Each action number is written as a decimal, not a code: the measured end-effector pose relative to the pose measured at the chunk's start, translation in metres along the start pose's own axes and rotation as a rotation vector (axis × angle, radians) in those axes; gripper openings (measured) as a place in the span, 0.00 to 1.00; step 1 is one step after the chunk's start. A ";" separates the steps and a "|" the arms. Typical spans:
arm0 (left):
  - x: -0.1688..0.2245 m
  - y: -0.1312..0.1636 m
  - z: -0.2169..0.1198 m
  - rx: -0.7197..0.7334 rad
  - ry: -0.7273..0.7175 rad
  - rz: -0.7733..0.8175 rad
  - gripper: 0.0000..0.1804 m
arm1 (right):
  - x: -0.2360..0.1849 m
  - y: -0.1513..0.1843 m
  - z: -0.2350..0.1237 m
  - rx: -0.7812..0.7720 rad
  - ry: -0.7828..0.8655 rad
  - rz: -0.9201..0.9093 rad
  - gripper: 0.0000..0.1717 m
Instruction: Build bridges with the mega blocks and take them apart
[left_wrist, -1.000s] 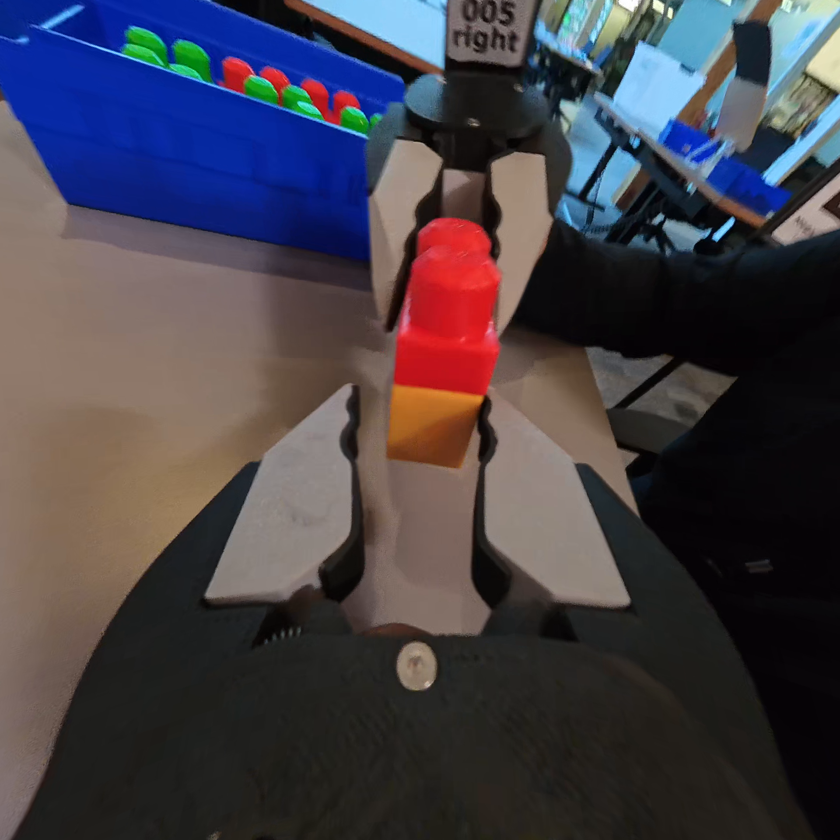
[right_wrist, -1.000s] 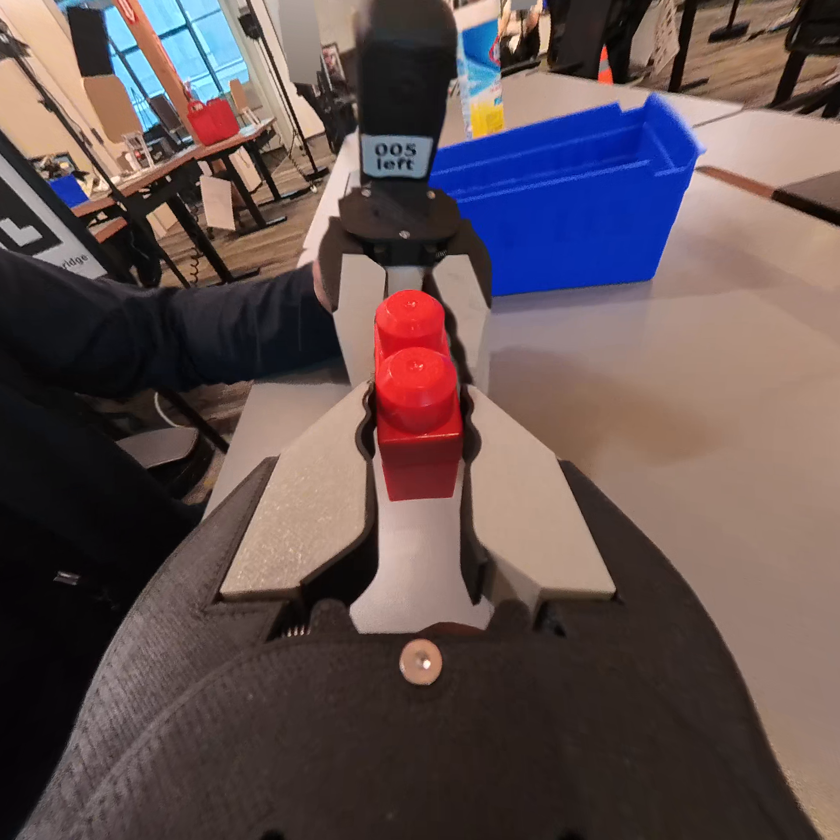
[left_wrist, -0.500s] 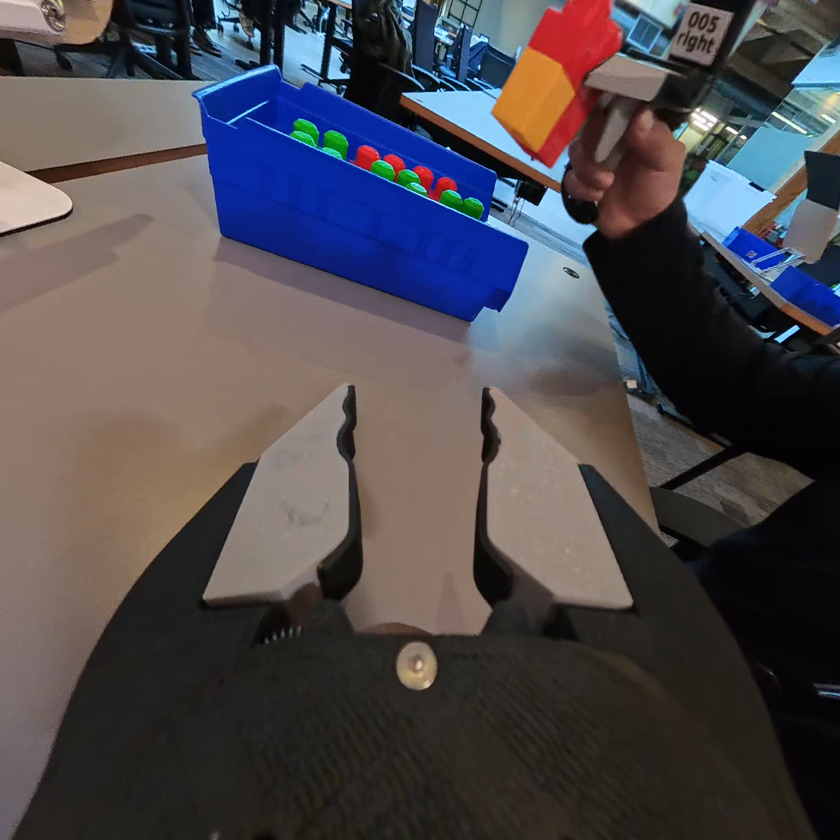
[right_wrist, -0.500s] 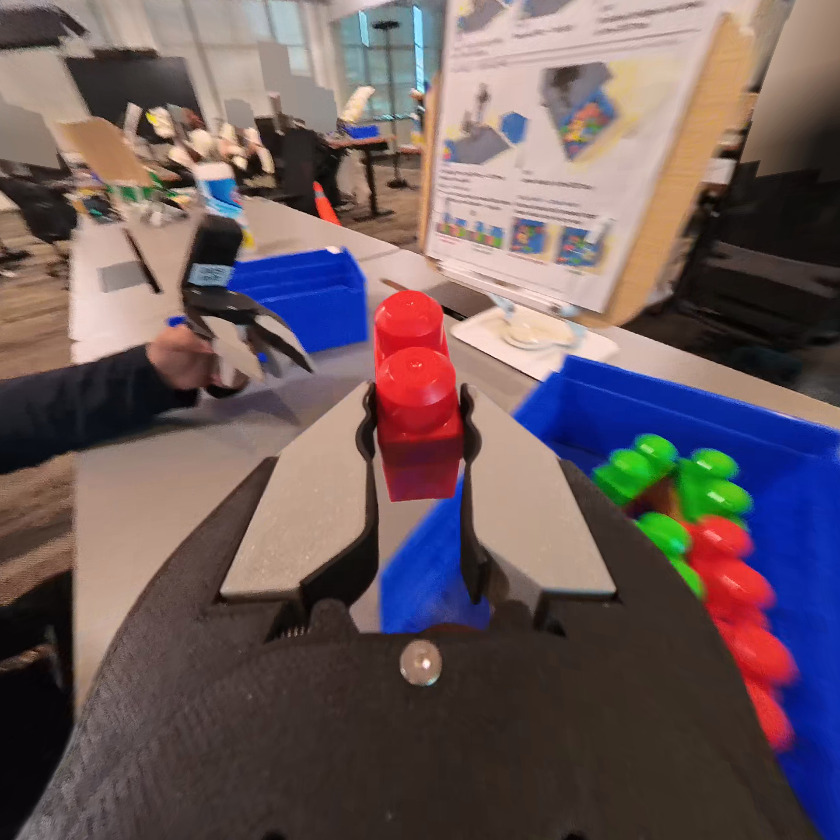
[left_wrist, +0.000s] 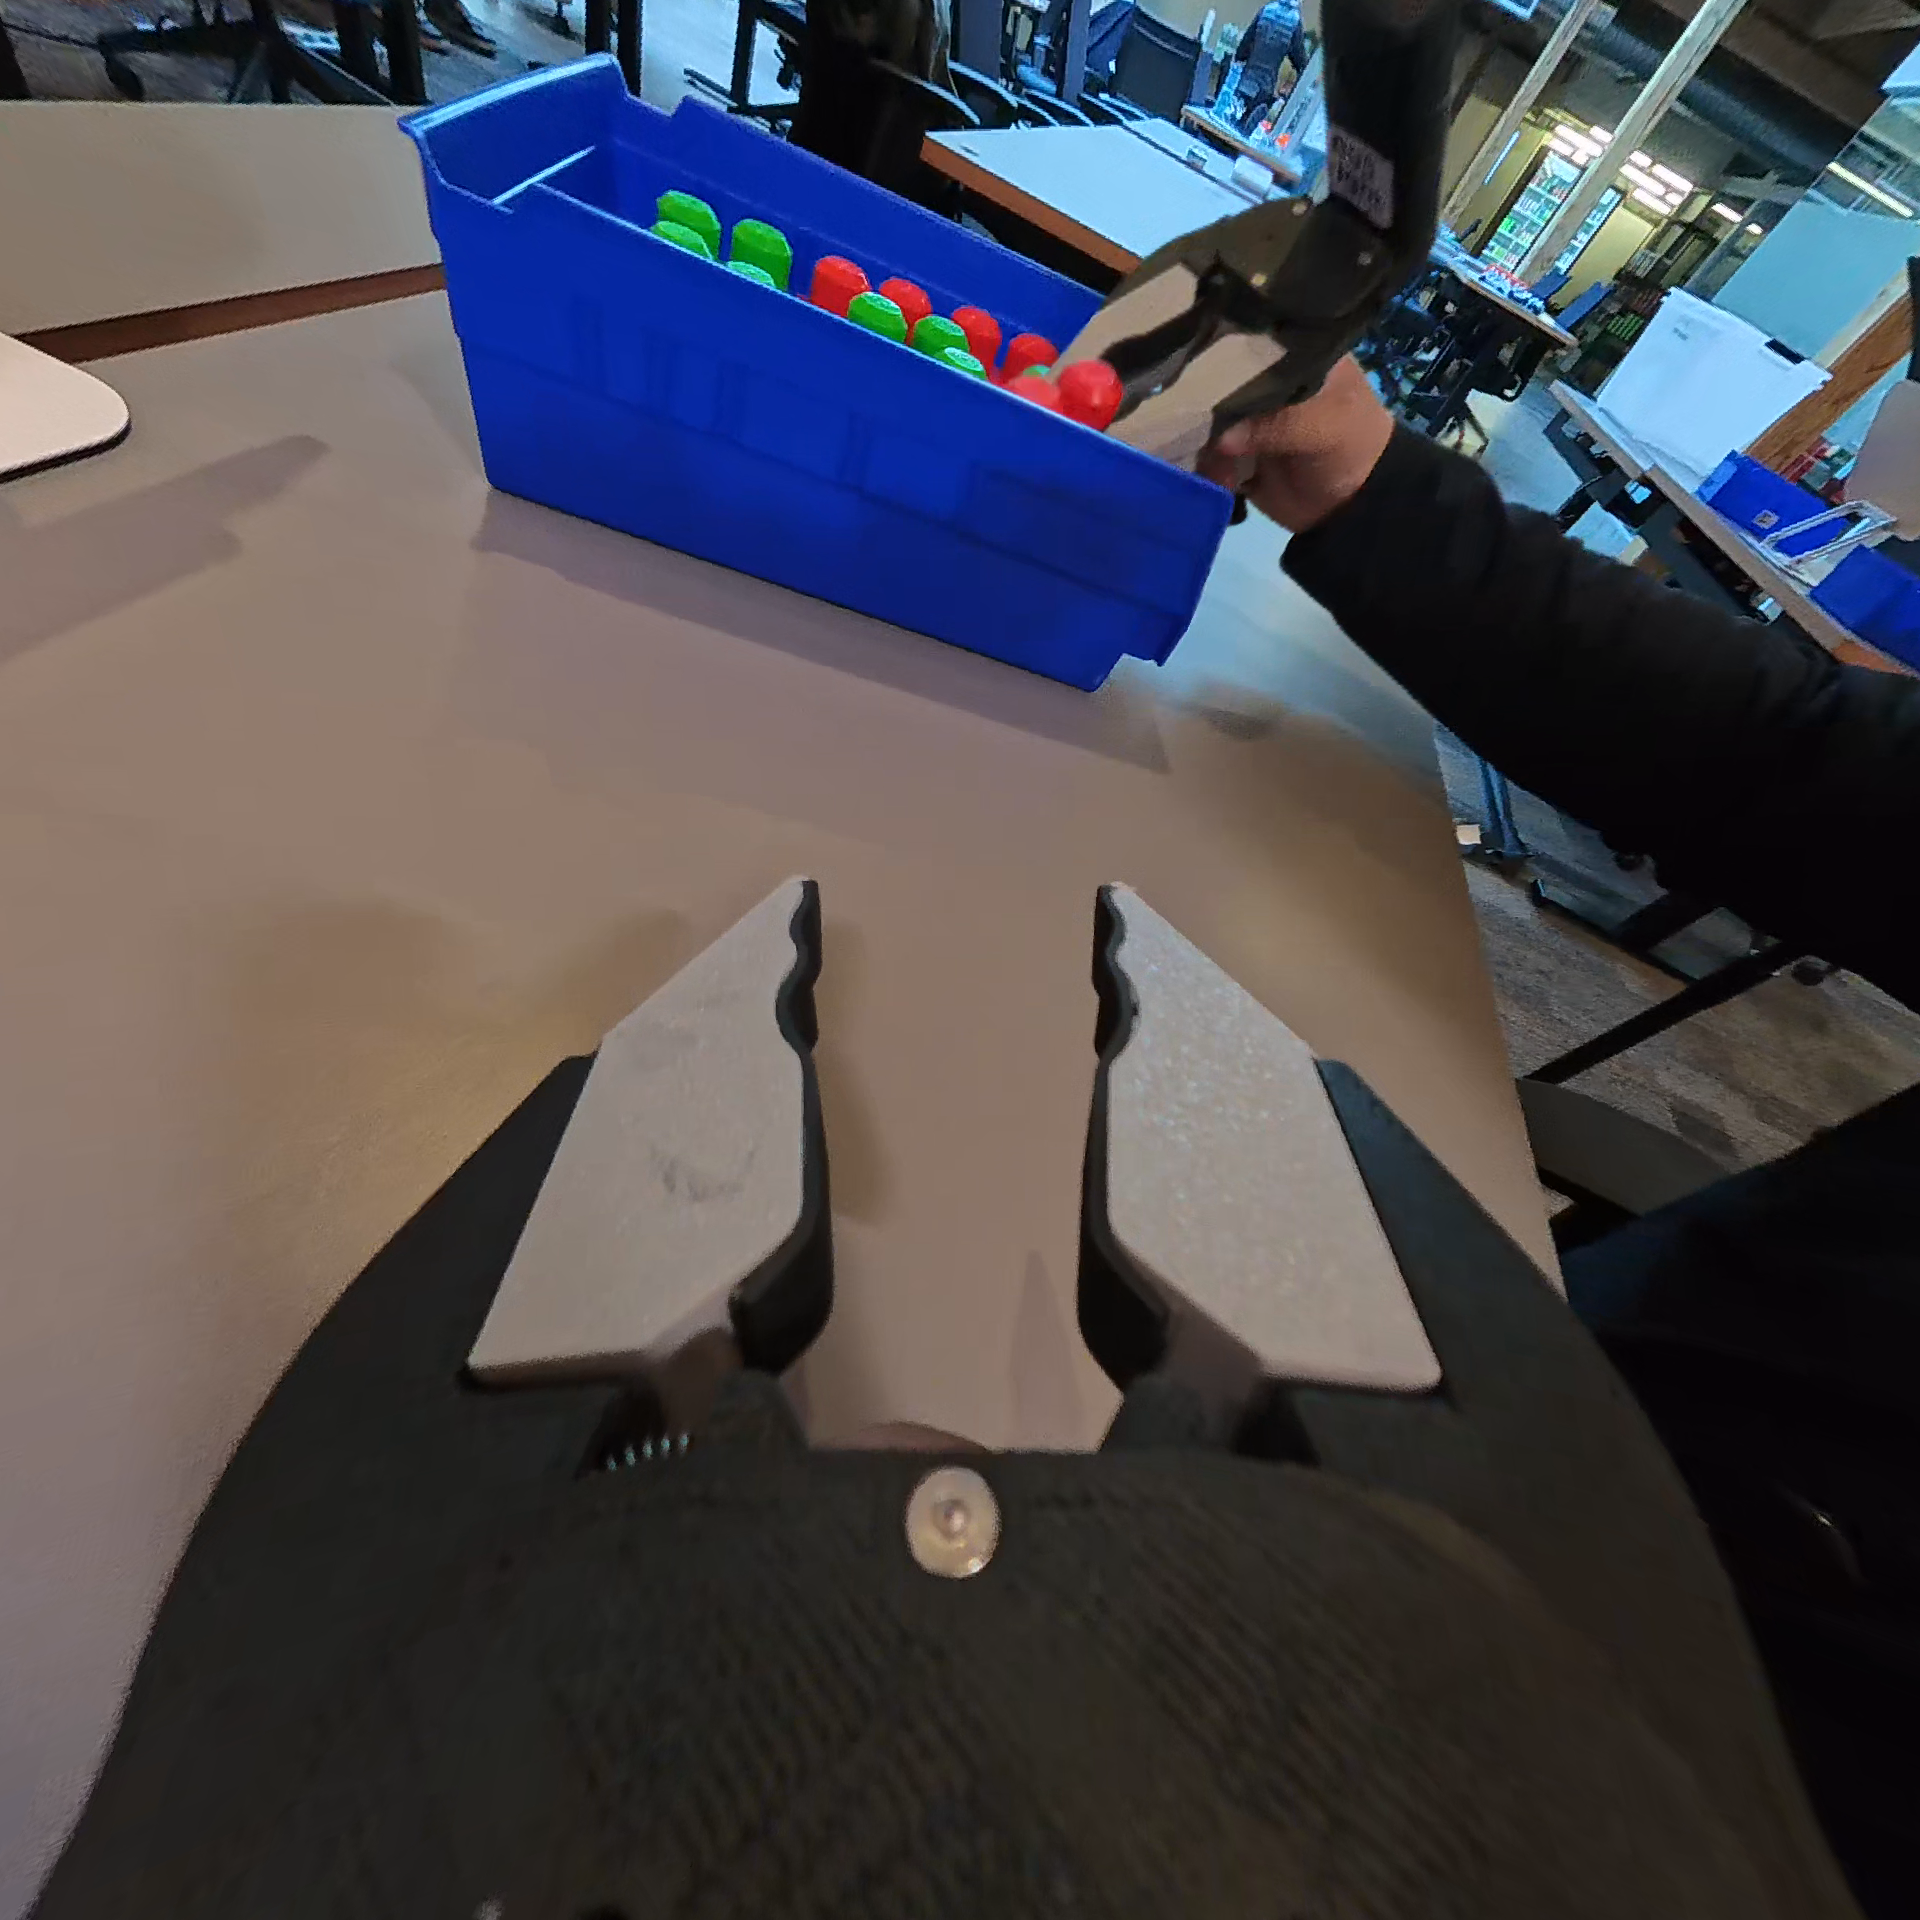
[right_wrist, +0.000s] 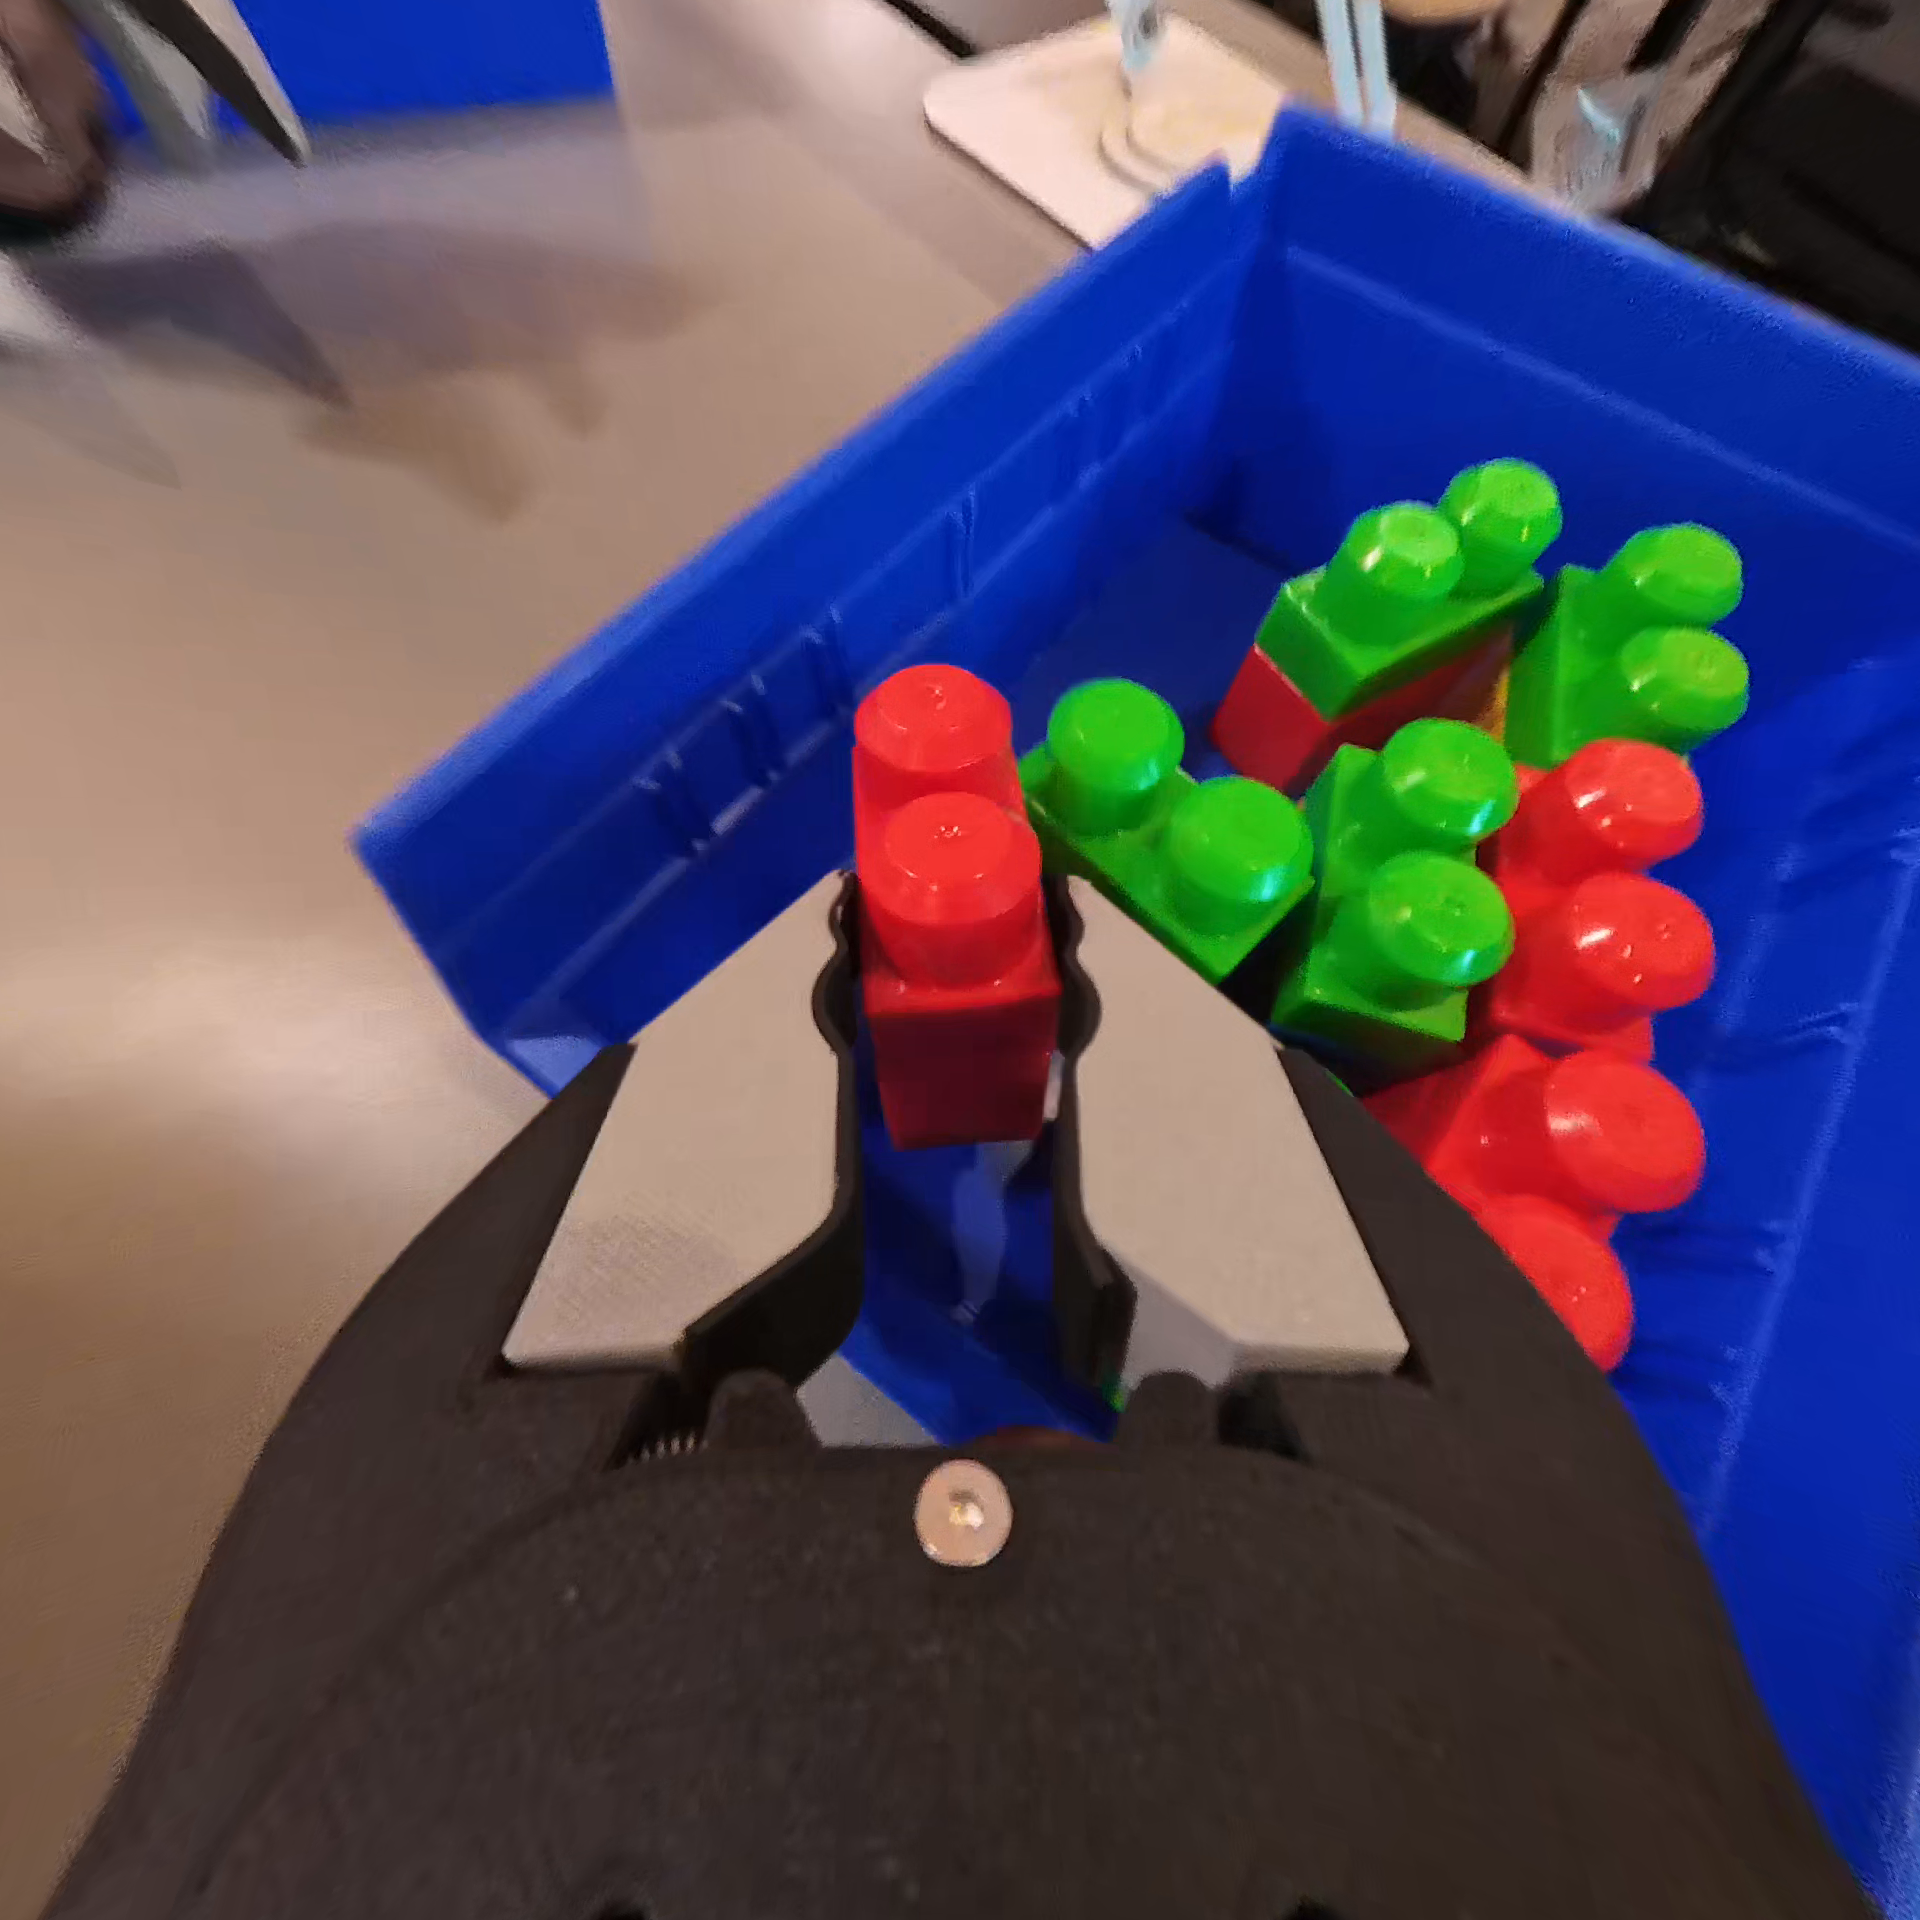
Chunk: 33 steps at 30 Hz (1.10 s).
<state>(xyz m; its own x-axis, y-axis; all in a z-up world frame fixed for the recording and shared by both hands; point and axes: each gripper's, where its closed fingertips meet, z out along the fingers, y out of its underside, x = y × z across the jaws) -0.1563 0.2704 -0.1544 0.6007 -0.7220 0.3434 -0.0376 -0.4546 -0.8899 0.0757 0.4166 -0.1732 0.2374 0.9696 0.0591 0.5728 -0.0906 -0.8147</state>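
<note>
My right gripper (right_wrist: 951, 883) is shut on a red two-stud block (right_wrist: 951, 935), both pads pressed on its sides. It holds the block above the near end of the blue bin (right_wrist: 727, 727), next to a pile of green blocks (right_wrist: 1174, 831) and red blocks (right_wrist: 1600, 904). In the left wrist view the right gripper (left_wrist: 1195, 353) shows over the bin (left_wrist: 831, 468) with the red studs (left_wrist: 1081, 393) at its tips. My left gripper (left_wrist: 956, 894) is open and empty above the bare table (left_wrist: 520, 810).
A person's dark sleeve (left_wrist: 1610, 665) reaches in from the right, past the table's right edge (left_wrist: 1455, 831). A white stand base (left_wrist: 42, 416) lies at the far left and also shows behind the bin (right_wrist: 1039, 114). A second blue bin (right_wrist: 416, 52) stands farther back. Across from one pair of fingers to the other is roughly 30 centimetres.
A second ago both grippers met at a red-on-orange stack. The right gripper carried the stack up and away, then over the bin. The left gripper stays open with nothing between its fingers.
</note>
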 end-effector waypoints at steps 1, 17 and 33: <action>0.000 0.000 0.000 0.000 0.001 -0.002 0.28 | 0.002 0.007 0.005 -0.041 0.021 -0.015 0.20; -0.006 0.004 0.005 -0.014 -0.048 0.021 0.28 | -0.041 -0.138 -0.056 0.457 0.112 0.038 0.30; -0.026 0.006 0.002 -0.042 -0.215 0.096 0.28 | -0.125 -0.160 0.094 0.389 0.305 -0.250 0.26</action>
<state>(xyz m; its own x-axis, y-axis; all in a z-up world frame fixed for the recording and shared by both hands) -0.1711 0.2875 -0.1693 0.7489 -0.6372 0.1818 -0.1334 -0.4137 -0.9006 -0.1196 0.3317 -0.1048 0.3809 0.8359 0.3952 0.3225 0.2804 -0.9041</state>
